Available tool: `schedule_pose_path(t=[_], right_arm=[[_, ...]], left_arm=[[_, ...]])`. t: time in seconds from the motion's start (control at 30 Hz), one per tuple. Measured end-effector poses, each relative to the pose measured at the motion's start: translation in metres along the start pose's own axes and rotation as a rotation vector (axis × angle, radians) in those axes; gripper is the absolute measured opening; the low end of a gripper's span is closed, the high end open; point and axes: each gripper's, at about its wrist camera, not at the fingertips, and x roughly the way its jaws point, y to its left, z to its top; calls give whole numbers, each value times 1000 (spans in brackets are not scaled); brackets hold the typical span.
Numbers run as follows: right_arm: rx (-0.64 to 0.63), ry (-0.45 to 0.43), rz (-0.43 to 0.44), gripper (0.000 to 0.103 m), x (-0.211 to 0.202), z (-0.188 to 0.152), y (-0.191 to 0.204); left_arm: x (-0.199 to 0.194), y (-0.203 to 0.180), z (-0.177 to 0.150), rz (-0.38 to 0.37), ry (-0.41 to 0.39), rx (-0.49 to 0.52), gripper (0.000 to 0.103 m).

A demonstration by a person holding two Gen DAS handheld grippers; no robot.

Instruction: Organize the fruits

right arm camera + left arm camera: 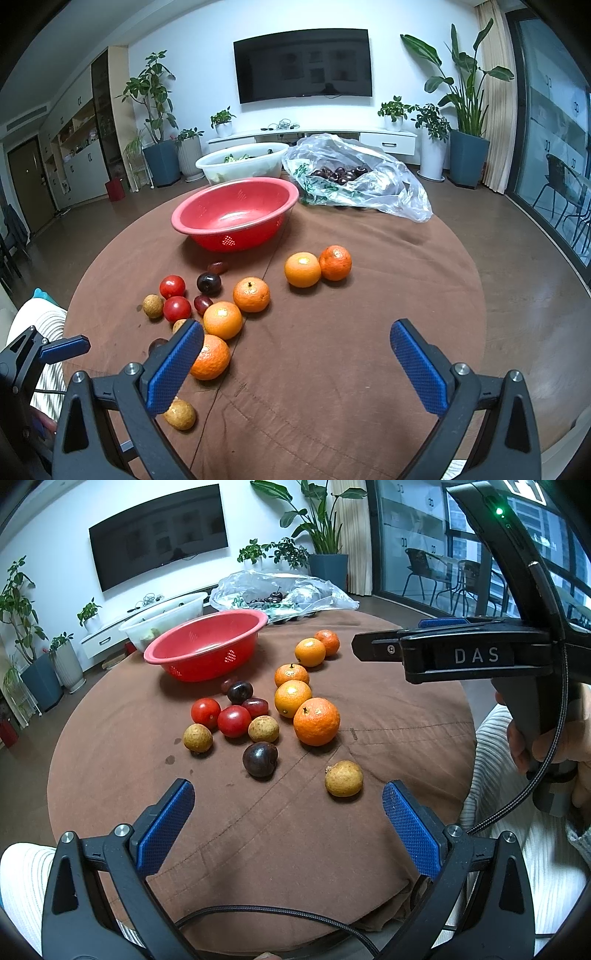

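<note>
Fruit lies loose on a round table under a brown cloth [258,830]: several oranges [316,721] [251,294], two red tomatoes [233,720] [177,308], dark cherries [259,759] [208,283], red grapes [255,706] and tan longans [343,778] [180,414]. An empty red colander bowl [207,646] [235,212] stands behind the fruit. My left gripper [288,812] is open and empty, low over the near table side. My right gripper [295,350] is open and empty above the table's right half; it also shows in the left wrist view [354,646].
A clear plastic bag with dark cherries [351,173] and a white tub of greens [242,160] sit at the table's far side. The table edge runs close below both grippers. A TV, plants and glass doors lie beyond.
</note>
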Motion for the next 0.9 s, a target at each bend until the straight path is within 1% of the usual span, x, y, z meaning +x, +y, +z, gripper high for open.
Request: schedule_pose_path(t=[0.9], right_arm=[[-7, 3, -2, 103, 3, 0, 2]], left_arm=[[2, 7, 0, -8, 15, -27, 103]])
